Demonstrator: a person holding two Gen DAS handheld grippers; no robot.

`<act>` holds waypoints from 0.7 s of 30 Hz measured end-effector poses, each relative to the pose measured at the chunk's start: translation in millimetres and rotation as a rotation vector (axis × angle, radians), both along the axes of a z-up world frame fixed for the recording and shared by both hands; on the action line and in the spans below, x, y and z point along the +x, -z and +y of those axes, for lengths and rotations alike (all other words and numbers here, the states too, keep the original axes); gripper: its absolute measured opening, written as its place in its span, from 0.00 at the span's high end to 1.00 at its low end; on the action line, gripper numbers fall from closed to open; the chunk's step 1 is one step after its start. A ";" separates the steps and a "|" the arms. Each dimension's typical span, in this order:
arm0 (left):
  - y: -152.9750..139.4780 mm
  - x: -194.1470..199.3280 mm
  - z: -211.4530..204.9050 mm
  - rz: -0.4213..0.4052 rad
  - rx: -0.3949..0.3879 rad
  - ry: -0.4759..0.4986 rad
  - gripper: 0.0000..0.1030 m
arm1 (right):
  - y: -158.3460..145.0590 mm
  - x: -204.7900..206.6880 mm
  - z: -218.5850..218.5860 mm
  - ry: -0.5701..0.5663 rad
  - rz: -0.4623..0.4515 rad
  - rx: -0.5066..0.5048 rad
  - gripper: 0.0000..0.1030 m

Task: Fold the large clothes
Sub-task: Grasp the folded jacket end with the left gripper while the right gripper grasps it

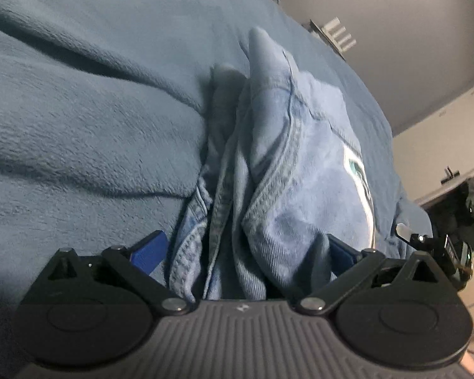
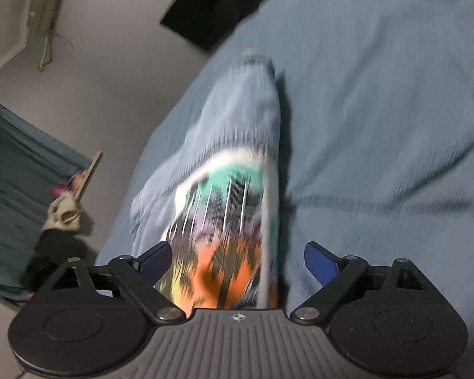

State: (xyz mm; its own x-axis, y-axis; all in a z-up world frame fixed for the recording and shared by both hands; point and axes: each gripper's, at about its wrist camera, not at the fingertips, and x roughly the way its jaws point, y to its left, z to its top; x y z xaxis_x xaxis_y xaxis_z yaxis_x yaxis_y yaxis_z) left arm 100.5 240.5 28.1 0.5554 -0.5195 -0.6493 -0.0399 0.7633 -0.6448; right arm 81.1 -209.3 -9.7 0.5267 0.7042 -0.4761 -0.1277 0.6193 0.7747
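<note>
Looking along the left gripper point(image 1: 241, 252): jaws spread, bunched shirt point(image 1: 268, 158) lying between them, its long axis running straight ahead over the bed point(image 1: 79, 110). Right gripper point(image 2: 237, 262): jaws likewise spread, blurred shirt print between them, pointing forward.

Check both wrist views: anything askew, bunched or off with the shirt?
Yes. In the left wrist view the light blue shirt is bunched into rumpled ridges between the open left gripper fingers, not lying flat on the blue blanket. In the right wrist view the right gripper is open; heavy blur smears the colourful print.
</note>
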 end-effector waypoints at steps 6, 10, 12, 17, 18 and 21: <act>6.9 2.1 2.7 -0.002 -0.107 0.026 0.00 | 20.8 -6.3 18.2 -0.109 0.085 0.009 0.10; 13.3 9.4 -8.8 0.010 -0.088 0.072 0.01 | 30.2 -6.7 32.2 -0.174 0.103 -0.001 0.08; 17.5 14.2 -16.2 0.020 -0.049 0.094 0.01 | 33.8 -5.4 37.7 -0.193 0.105 0.009 0.04; 21.8 18.5 -20.8 -0.003 -0.089 0.098 0.15 | 44.7 8.1 52.6 -0.176 0.072 0.050 0.04; 21.3 17.2 -18.5 -0.012 -0.113 0.096 0.25 | 42.7 8.0 56.6 -0.165 0.052 0.036 0.09; 18.3 13.6 -20.9 -0.045 -0.139 0.101 0.33 | 17.9 0.0 66.0 -0.175 -0.036 -0.059 0.22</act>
State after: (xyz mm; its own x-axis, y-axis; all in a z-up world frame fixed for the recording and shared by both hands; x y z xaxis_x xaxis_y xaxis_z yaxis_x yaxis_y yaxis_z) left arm 114.1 219.6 9.8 0.5230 -0.6570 -0.5429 0.0638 0.6653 -0.7438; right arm 81.1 -143.3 -27.6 0.4163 0.7578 -0.5023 -0.2640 0.6295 0.7308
